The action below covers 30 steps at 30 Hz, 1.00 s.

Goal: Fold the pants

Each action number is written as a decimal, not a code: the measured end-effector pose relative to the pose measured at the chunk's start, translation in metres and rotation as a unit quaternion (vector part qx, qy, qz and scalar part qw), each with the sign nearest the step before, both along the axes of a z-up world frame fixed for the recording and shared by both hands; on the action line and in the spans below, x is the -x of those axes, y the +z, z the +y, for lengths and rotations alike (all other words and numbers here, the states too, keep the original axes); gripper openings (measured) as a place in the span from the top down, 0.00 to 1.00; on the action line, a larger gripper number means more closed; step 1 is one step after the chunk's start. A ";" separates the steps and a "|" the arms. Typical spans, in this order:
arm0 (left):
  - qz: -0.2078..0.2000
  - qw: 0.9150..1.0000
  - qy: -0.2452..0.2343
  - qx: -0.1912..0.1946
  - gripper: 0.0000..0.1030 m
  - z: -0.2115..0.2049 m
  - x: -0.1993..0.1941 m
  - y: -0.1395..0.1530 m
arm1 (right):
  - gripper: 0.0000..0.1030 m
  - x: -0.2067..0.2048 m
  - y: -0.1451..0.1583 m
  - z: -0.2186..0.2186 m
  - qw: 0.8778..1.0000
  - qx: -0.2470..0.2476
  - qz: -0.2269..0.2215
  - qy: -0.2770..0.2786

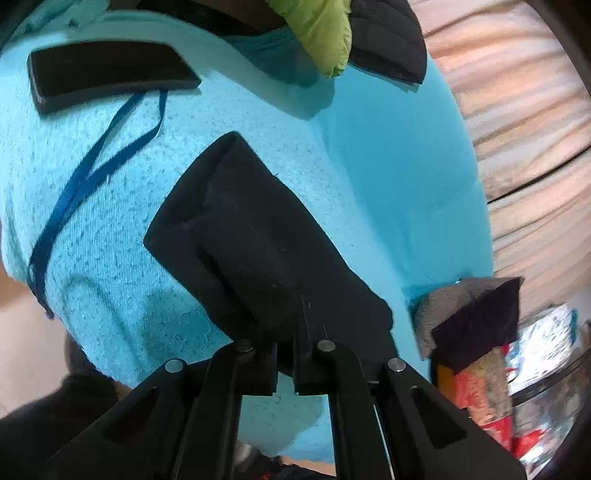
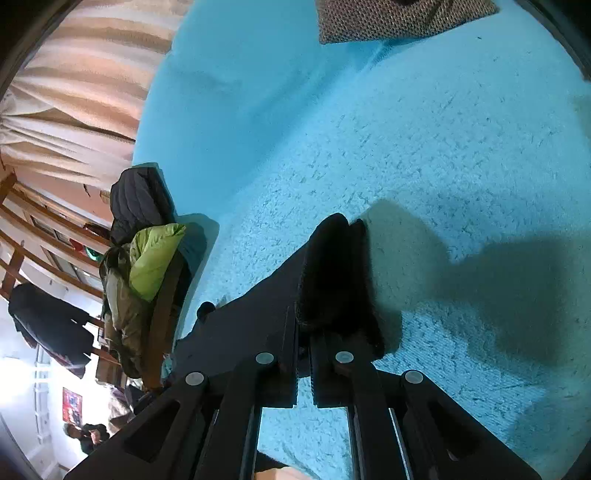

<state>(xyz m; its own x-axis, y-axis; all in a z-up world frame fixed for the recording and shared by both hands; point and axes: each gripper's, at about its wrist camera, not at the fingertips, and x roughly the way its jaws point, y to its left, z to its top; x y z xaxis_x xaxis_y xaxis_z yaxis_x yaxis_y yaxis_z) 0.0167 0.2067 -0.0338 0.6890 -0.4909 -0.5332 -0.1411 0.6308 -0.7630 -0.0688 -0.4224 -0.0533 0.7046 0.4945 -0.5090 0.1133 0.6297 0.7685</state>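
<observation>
Nearest in the left wrist view, the left tool is seen clamped narrowly on a folded end of the black pants, which run away from the tips over the turquoise blanket of a bed. To the left of the pants, a blue lanyard lies on the blanket, and farther off it meets a flat black case. At the right edge of the bed, a grey and black folded cloth is seen, with colourful items beyond it that are too blurred to tell. At the far edge, a lime-green jacket and a black quilted jacket are piled, with beige curtains to the right.

In the right wrist view, the right tool is pressed closed on a thick fold of the same black pants, whose shadow falls on the blanket to the right. Farther on, a brown woven cloth lies at the top edge. To the left, the lime-green jacket and black quilted jacket are seen beside the curtains.
</observation>
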 end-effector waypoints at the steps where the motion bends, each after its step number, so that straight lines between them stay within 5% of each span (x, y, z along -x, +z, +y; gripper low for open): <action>1: -0.003 1.000 0.000 -0.012 0.97 -0.002 0.001 0.003 | 0.97 0.001 -0.001 -0.001 1.000 0.000 0.001 0.001; 13: 0.009 1.000 0.006 -0.020 0.89 -0.006 -0.002 0.001 | 0.97 -0.002 -0.018 0.003 0.998 0.033 0.058 -0.006; 15: -0.006 0.999 0.019 -0.050 0.75 -0.009 0.004 0.009 | 0.97 0.000 -0.019 0.002 0.998 0.029 0.058 -0.009; 17: -0.034 0.992 0.056 -0.108 0.57 -0.011 0.015 0.025 | 0.97 0.001 -0.019 0.002 0.998 0.028 0.056 -0.009; 18: -0.053 0.983 0.093 -0.146 0.45 -0.010 0.024 0.036 | 0.97 0.001 -0.019 0.002 0.998 0.029 0.056 -0.009; 21: -0.117 0.951 0.186 -0.218 0.35 -0.009 0.053 0.064 | 0.97 0.002 -0.020 0.003 0.998 0.029 0.058 -0.007; 23: -0.168 0.942 0.156 -0.247 0.35 -0.025 0.059 0.076 | 0.97 0.001 -0.020 0.004 0.998 0.029 0.060 -0.007; 25: -0.168 0.945 0.093 -0.266 0.35 -0.044 0.047 0.072 | 0.97 0.001 -0.021 0.003 0.998 0.024 0.064 -0.009; 28: -0.083 0.950 0.026 -0.301 0.36 -0.064 0.016 0.043 | 0.98 0.003 -0.025 0.000 0.998 0.007 0.068 -0.014; 30: -0.027 0.957 0.012 -0.288 0.37 -0.059 0.001 0.024 | 0.98 0.006 -0.030 -0.006 0.997 -0.020 0.069 -0.026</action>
